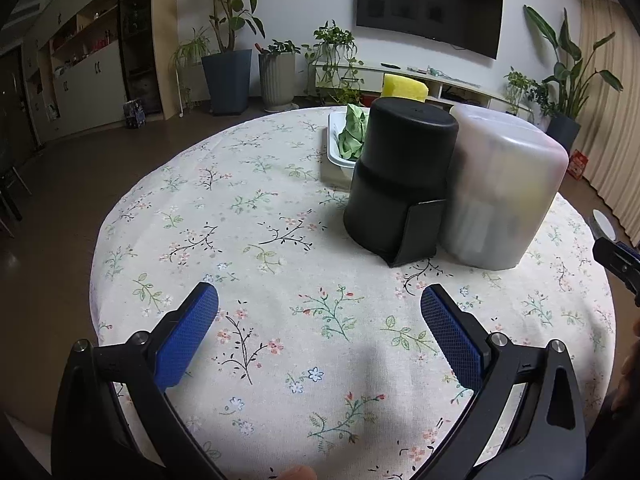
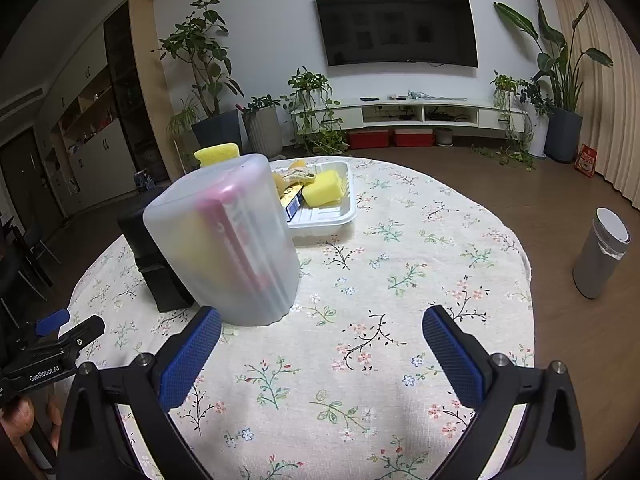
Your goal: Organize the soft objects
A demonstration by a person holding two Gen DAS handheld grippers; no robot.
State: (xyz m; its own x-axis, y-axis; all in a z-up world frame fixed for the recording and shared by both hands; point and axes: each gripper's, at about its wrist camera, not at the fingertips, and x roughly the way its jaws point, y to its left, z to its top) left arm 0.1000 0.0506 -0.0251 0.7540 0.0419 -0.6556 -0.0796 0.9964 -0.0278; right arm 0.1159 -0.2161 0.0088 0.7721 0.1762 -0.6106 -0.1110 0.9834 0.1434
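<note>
A white tray [image 2: 332, 216] at the table's far side holds a yellow sponge [image 2: 323, 188], a blue-and-yellow packet [image 2: 293, 202] and other soft items. In the left wrist view the tray [image 1: 333, 148] shows a green cloth [image 1: 354, 132]. Another yellow sponge [image 1: 404, 87] [image 2: 217, 153] shows behind the containers. A frosted upturned container [image 2: 228, 240] [image 1: 504, 188] stands beside a black one [image 1: 400, 176] [image 2: 154, 256]. My left gripper [image 1: 319, 308] is open and empty over the cloth. My right gripper [image 2: 321, 328] is open and empty, its left finger near the frosted container.
The round table [image 2: 400, 280] has a floral cloth. A grey bin [image 2: 600, 252] stands on the floor at right. Potted plants, a TV and a low cabinet line the far wall. The left gripper shows in the right wrist view [image 2: 52, 340].
</note>
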